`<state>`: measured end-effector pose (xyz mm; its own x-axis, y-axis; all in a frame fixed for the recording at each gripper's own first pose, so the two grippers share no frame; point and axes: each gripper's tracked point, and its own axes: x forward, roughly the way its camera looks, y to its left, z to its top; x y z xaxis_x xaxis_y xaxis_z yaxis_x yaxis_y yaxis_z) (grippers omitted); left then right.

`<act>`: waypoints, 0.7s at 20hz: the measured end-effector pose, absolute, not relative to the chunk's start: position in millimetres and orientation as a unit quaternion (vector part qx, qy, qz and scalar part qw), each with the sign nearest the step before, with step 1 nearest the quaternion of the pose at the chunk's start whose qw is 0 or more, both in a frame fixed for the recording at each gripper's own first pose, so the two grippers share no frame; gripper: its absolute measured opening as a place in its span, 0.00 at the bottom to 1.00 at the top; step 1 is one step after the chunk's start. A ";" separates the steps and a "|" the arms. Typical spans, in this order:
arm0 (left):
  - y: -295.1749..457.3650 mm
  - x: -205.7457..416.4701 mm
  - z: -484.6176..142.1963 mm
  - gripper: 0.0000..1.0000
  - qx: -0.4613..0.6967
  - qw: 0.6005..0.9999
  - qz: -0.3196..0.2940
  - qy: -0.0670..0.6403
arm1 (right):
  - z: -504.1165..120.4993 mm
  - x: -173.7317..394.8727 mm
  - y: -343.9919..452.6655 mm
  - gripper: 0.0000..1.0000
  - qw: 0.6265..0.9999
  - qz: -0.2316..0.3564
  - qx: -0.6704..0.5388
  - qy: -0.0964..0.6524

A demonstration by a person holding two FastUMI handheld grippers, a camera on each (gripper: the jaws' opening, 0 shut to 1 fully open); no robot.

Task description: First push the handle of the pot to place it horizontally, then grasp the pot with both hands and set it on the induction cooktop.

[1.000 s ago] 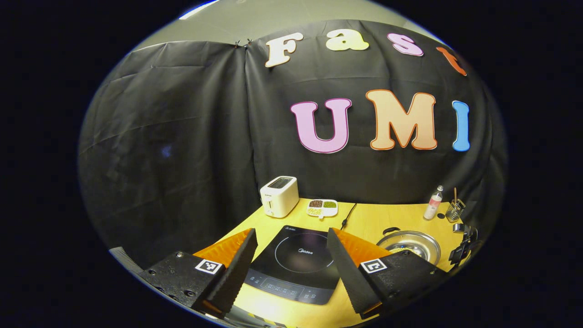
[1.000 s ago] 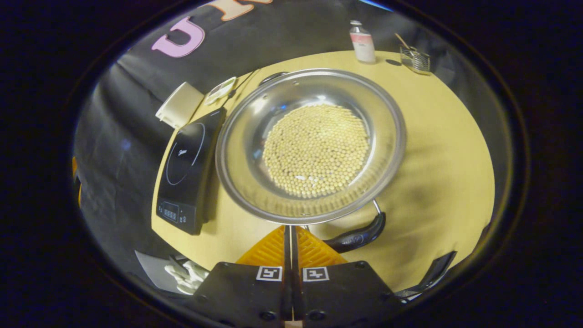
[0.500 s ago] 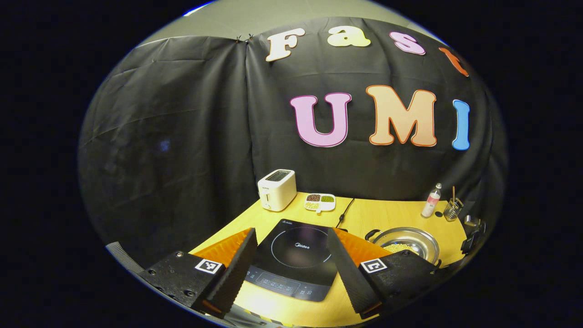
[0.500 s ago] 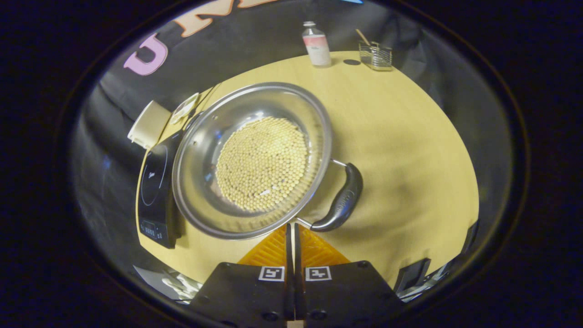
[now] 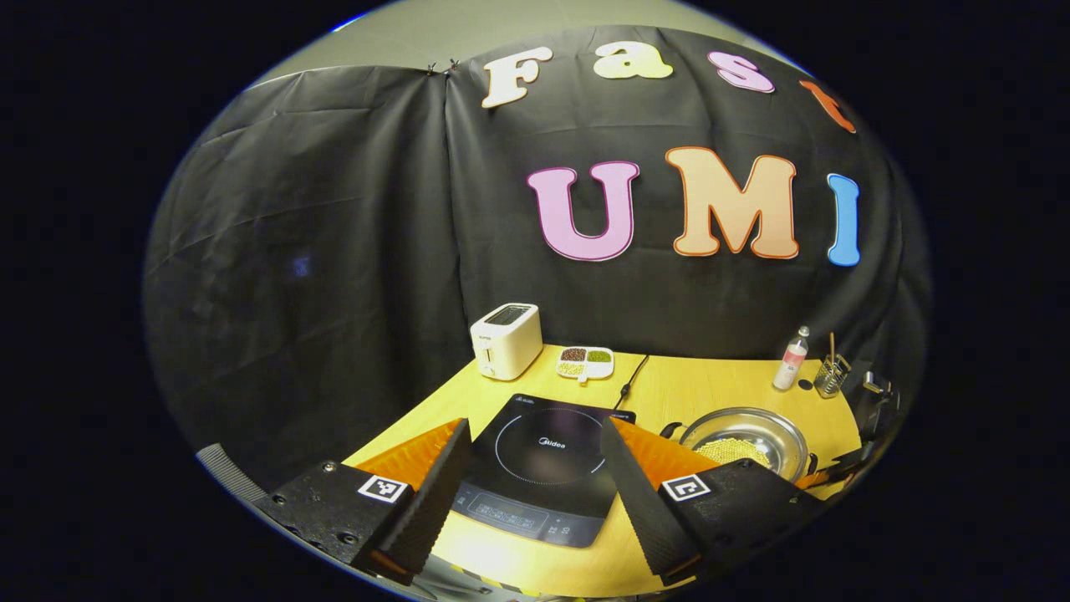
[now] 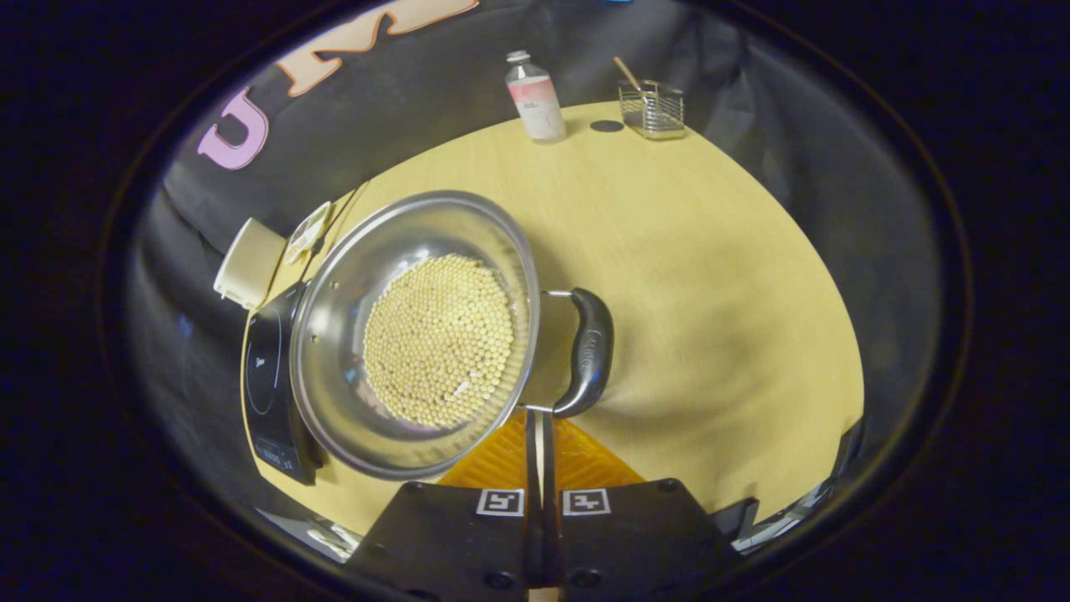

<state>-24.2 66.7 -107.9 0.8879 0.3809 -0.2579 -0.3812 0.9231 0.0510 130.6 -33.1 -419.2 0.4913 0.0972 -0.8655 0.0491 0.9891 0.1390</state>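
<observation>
Pot [image 6: 414, 334] swung, handle [image 6: 589, 351] now rightward; right claw [image 6: 539, 422] closed at handle; left claw [image 5: 531, 477] open.

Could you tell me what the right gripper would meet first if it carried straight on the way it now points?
Most likely the pot: the right gripper, fingers closed together, points at its near rim, right beside the lower end of the black handle. Depth is hard to judge, so it may touch the handle first.
</observation>
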 end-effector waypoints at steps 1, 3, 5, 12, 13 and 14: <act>64.9 -23.0 -109.1 0.95 -0.001 0.972 0.196 0.134 | -418.3 135.7 -35.3 0.03 0.861 0.012 0.075 0.503; 60.5 -21.7 -110.6 0.95 -0.004 0.972 0.194 0.136 | -418.1 145.5 -39.6 0.03 0.863 0.010 0.079 0.499; 54.9 -18.8 -114.7 0.95 -0.013 0.972 0.191 0.140 | -417.4 153.8 -42.6 0.03 0.864 0.013 0.075 0.497; 36.6 -4.6 -134.9 0.95 -0.019 0.968 0.186 0.167 | -414.0 177.4 -48.7 0.00 0.870 0.024 0.060 0.489; 33.2 -1.6 -137.9 0.95 -0.021 0.968 0.183 0.169 | -413.3 180.2 -49.0 0.00 0.869 0.024 0.062 0.490; 30.6 1.8 -139.4 0.95 -0.022 0.968 0.181 0.171 | -413.2 179.3 -48.8 0.02 0.868 0.024 0.064 0.492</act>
<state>1.8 30.6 -139.4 0.8758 0.3435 -0.3392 -0.3584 0.9334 0.0197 179.3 -48.8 -413.2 0.5156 0.1052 -0.8503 0.0208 0.9906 0.1351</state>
